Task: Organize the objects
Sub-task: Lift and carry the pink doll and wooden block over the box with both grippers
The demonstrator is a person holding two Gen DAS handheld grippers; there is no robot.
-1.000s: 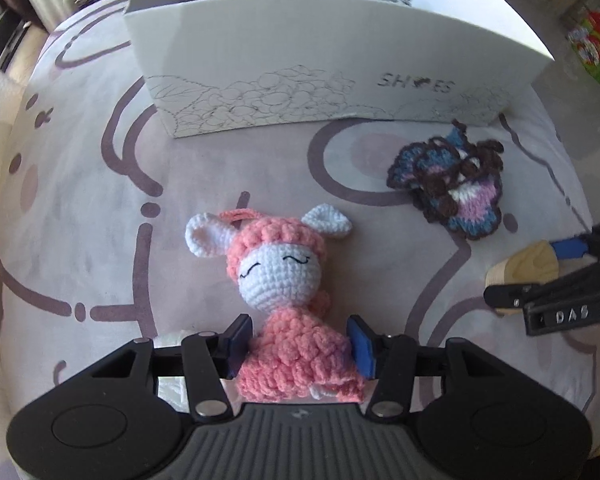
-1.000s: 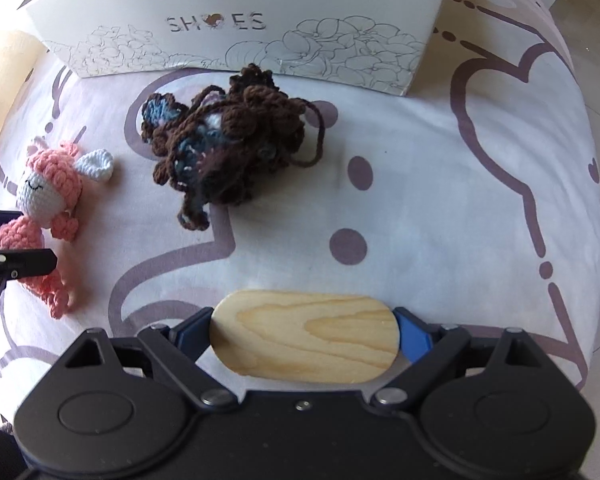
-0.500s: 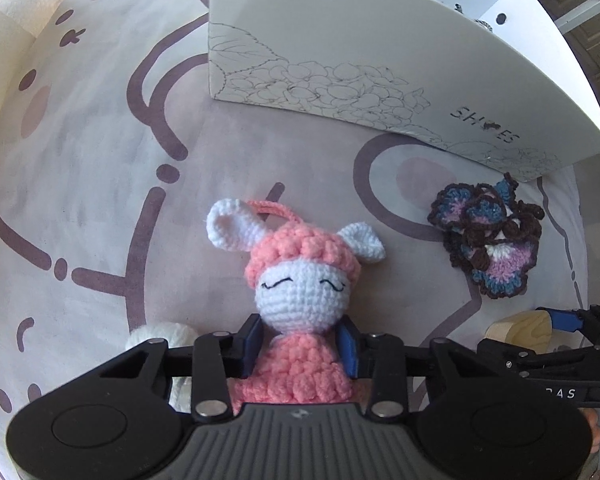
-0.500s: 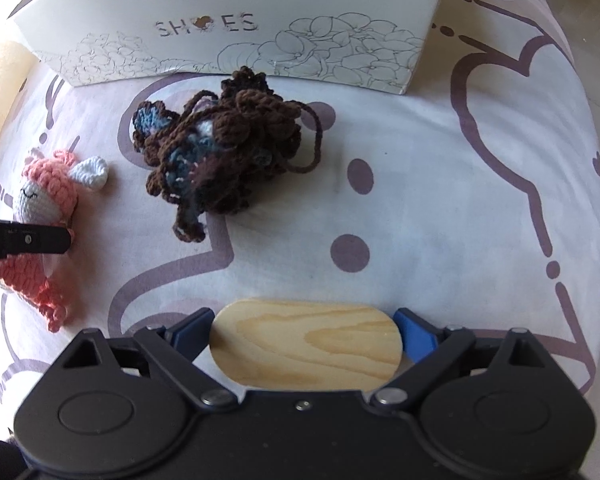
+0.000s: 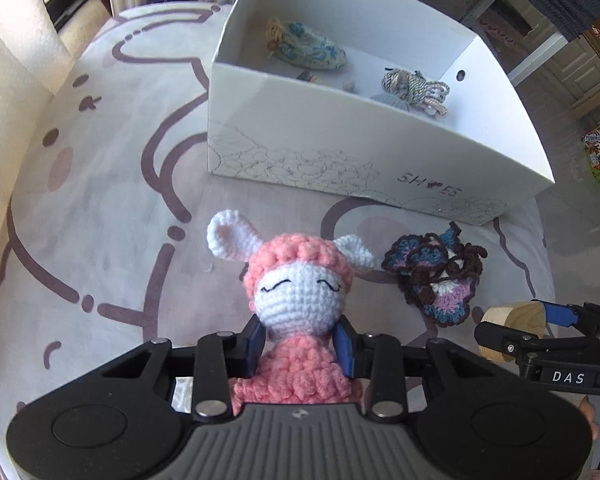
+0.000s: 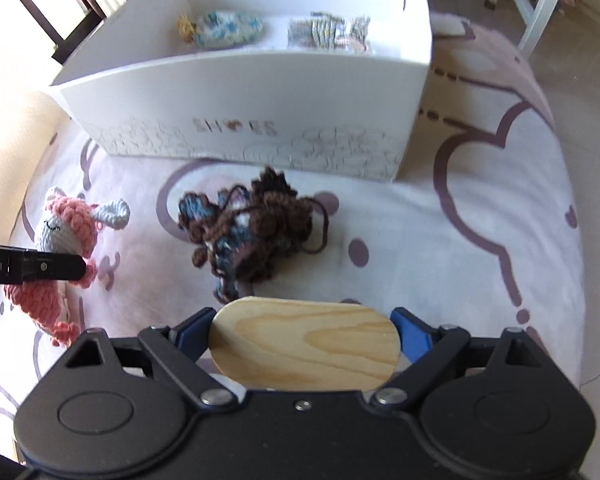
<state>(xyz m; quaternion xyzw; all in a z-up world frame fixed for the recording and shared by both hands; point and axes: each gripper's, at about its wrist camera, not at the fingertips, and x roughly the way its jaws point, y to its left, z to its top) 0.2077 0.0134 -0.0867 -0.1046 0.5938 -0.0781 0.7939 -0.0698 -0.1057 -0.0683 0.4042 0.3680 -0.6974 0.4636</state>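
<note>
Two grippers hold things: the left gripper [image 5: 300, 346] clamps a pink crochet doll [image 5: 300, 300], the right gripper [image 6: 304, 334] a wooden oval block [image 6: 304, 346]. Beyond, a crochet butterfly [image 5: 434, 272] lies on the patterned surface [image 5: 100, 220] before the white shoebox [image 5: 360, 148]; tiled floor [image 6: 580, 60] behind.

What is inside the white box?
Inside the white box lie a blue-and-white crochet pouch and a striped knitted bundle. The near wall hides the floor just behind it, so more could be there.

Black hand-held gripper [image 5: 300, 338], blue pads [image 5: 256, 338], silver screws [image 5: 207, 407]
</note>
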